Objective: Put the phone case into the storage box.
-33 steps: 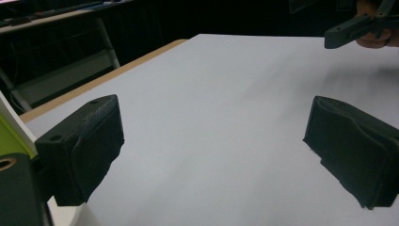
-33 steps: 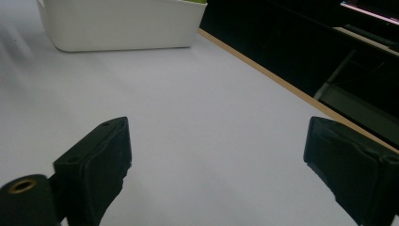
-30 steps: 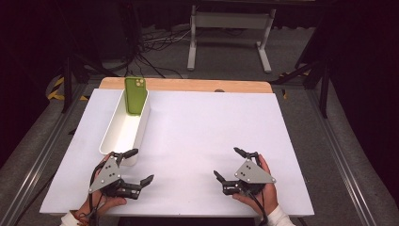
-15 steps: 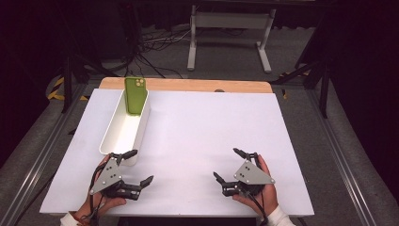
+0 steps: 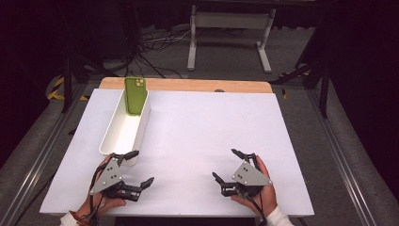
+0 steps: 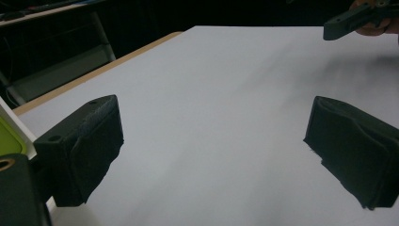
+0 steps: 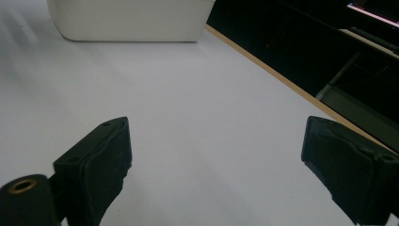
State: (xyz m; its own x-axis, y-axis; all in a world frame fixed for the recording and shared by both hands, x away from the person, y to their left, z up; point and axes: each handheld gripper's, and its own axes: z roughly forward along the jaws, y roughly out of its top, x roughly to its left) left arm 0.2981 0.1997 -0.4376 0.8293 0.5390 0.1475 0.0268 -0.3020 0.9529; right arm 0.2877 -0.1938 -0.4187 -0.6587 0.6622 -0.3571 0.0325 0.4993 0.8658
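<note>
Both grippers rest at the near edge of the counter (image 5: 202, 122), jaws spread and empty: left gripper (image 5: 139, 166) just beside the bin (image 5: 115, 136), right gripper (image 5: 227, 165) well apart. A green phone (image 5: 135, 95) stands upright in the bin's far end.

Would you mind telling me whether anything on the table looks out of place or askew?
Only one thing: the green phone stands on end in the white bin, leaning against its far wall instead of lying flat. Nothing looks spilled or damaged.

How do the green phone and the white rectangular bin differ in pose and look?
The green phone stands nearly upright against the far end wall, camera end up; the long white rectangular bin lies flat on the white table. The phone is slim and bright; the bin is open-topped and larger. Neither is gripped.
</note>
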